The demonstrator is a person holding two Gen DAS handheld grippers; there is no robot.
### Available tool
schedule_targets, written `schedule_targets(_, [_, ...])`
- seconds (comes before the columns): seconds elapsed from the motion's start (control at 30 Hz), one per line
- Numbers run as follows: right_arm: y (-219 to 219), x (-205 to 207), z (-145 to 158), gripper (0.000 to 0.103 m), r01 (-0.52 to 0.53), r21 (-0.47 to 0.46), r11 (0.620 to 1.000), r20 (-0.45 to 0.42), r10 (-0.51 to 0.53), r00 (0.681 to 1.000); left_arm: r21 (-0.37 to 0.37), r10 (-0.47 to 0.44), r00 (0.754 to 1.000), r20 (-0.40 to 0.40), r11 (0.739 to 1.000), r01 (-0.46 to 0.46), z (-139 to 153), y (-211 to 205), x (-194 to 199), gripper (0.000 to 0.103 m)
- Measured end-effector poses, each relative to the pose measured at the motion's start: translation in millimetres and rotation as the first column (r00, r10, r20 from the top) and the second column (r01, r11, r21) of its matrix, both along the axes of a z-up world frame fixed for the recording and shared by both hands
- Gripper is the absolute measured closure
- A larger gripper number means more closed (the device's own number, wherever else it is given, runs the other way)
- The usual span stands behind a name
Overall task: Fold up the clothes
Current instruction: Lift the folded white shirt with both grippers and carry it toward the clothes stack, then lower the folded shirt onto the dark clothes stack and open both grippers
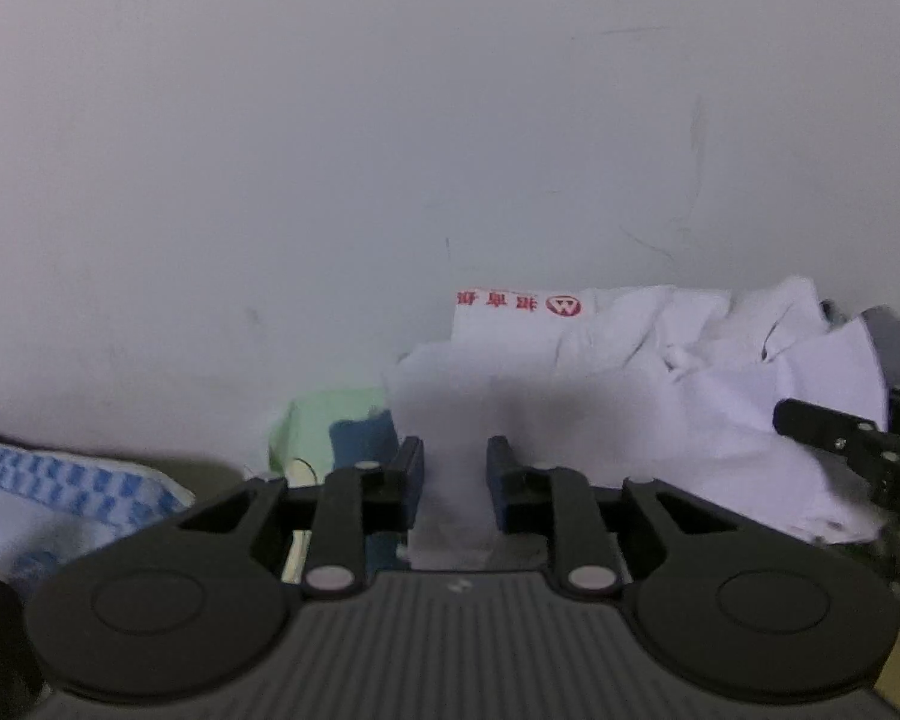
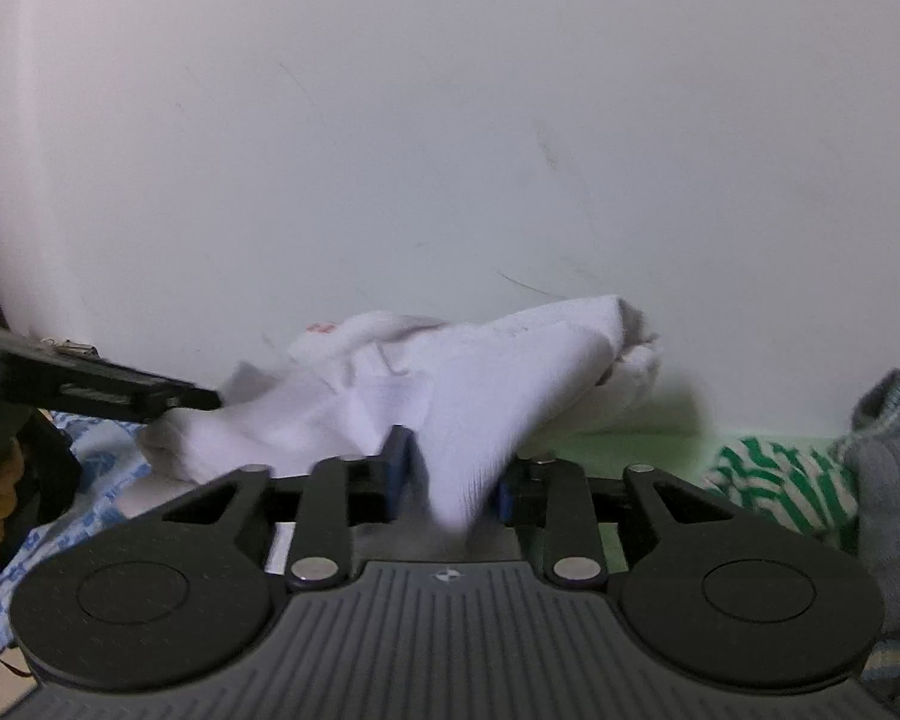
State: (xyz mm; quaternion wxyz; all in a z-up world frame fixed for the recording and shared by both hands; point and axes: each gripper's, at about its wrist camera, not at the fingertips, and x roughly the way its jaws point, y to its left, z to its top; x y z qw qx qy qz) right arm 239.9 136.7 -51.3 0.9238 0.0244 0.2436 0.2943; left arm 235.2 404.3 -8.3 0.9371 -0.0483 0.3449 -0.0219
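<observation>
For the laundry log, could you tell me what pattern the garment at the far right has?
Green and white stripes, clearest in the right wrist view.

White shirt (image 1: 630, 372) fills the room ahead; wall (image 1: 390, 120) close behind blocks passage

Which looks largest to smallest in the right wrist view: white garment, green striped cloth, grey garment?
1. white garment, largest by far.
2. grey garment and green striped cloth look similar; the grey one is cut by the picture edge, so I leave them unranked.
</observation>
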Motion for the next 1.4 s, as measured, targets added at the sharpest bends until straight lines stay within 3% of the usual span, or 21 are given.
schedule_targets(0.13, [-4, 15, 9, 0.061, -0.003, 0.04, 0.999, -0.039, 0.005, 0.999, -0.134, -0.023, 0.998, 0.053, 0.991, 0.03, 10, 22, -32, 0.049])
schedule_targets(0.2, [-6, 18, 12, 0.061, 0.002, 0.063, 0.998, -0.056, 0.002, 0.998, -0.159, -0.055, 0.996, 0.065, 0.985, 0.065, 8, 21, -48, 0.025])
schedule_targets(0.33, [-9, 22, 18, 0.06, 0.018, 0.101, 0.995, -0.078, -0.01, 0.997, -0.194, -0.129, 0.991, 0.041, 0.972, 0.135, -7, 11, -57, 0.021])
schedule_targets(0.47, [-5, 24, 22, 0.059, 0.043, 0.116, 0.992, -0.087, -0.033, 0.996, -0.324, -0.136, 0.991, 0.009, 0.937, 0.132, -24, 6, -52, 0.021])
schedule_targets(0.57, [-8, 24, 24, 0.058, 0.068, 0.135, 0.989, -0.11, -0.053, 0.993, -0.421, -0.123, 0.992, 0.031, 0.899, 0.125, -27, 5, -47, 0.02])
schedule_targets(0.63, [-6, 24, 23, 0.057, 0.077, 0.121, 0.99, -0.108, -0.064, 0.992, -0.443, -0.108, 0.994, 0.025, 0.89, 0.108, -26, 4, -40, 0.023])
schedule_targets(0.67, [-5, 24, 23, 0.057, 0.076, 0.112, 0.991, -0.102, -0.065, 0.993, -0.452, -0.101, 0.995, 0.018, 0.887, 0.098, -25, 3, -35, 0.036])
schedule_targets(0.7, [-4, 25, 22, 0.057, 0.076, 0.103, 0.992, -0.096, -0.066, 0.993, -0.459, -0.091, 0.996, 0.012, 0.884, 0.086, -24, 3, -32, 0.058])
schedule_targets(0.77, [-5, 25, 21, 0.056, 0.079, 0.097, 0.992, -0.09, -0.07, 0.993, -0.463, -0.06, 0.998, 0.009, 0.884, 0.058, -18, 10, -29, 0.069])
schedule_targets(0.83, [-6, 25, 19, 0.056, 0.083, 0.1, 0.991, -0.09, -0.074, 0.993, -0.478, -0.032, 0.999, -0.002, 0.878, 0.027, -16, 14, -23, 0.069])
schedule_targets(0.87, [-6, 26, 19, 0.056, 0.085, 0.103, 0.991, -0.09, -0.076, 0.993, -0.492, -0.024, 1.0, -0.013, 0.871, 0.015, -17, 17, -19, 0.064])
schedule_targets(0.9, [-6, 27, 18, 0.056, 0.088, 0.108, 0.99, -0.093, -0.078, 0.993, -0.512, -0.023, 0.999, -0.03, 0.859, 0.004, -19, 20, -15, 0.05])
schedule_targets(0.97, [-5, 28, 18, 0.055, 0.094, 0.119, 0.988, -0.099, -0.082, 0.992, -0.545, -0.007, 0.999, -0.047, 0.838, -0.02, -22, 27, -12, 0.035])
schedule_targets(1.07, [-7, 30, 19, 0.053, 0.103, 0.133, 0.986, -0.108, -0.089, 0.99, -0.578, 0.011, 0.999, -0.04, 0.816, -0.032, -23, 29, -7, 0.035])
schedule_targets(1.13, [-7, 35, 18, 0.051, 0.124, 0.148, 0.981, -0.133, -0.105, 0.986, -0.568, 0.023, 0.999, -0.039, 0.822, -0.041, -22, 25, -1, 0.042])
schedule_targets(1.2, [-7, 39, 17, 0.049, 0.146, 0.163, 0.976, -0.158, -0.12, 0.98, -0.537, 0.027, 0.999, -0.038, 0.842, -0.043, -19, 17, 3, 0.068])
schedule_targets(1.3, [-7, 46, 16, 0.046, 0.178, 0.184, 0.967, -0.195, -0.142, 0.97, -0.468, 0.041, 0.999, -0.013, 0.883, -0.042, -14, 2, 0, 0.082])
schedule_targets(1.37, [-8, 51, 15, 0.058, 0.2, 0.197, 0.96, -0.22, -0.156, 0.963, -0.43, 0.058, 0.998, 0.017, 0.902, -0.045, -9, -5, -5, 0.087])
schedule_targets(1.4, [-7, 52, 15, 0.074, 0.207, 0.2, 0.958, -0.224, -0.161, 0.961, -0.418, 0.066, 0.997, 0.033, 0.907, -0.047, -6, -6, -7, 0.089])
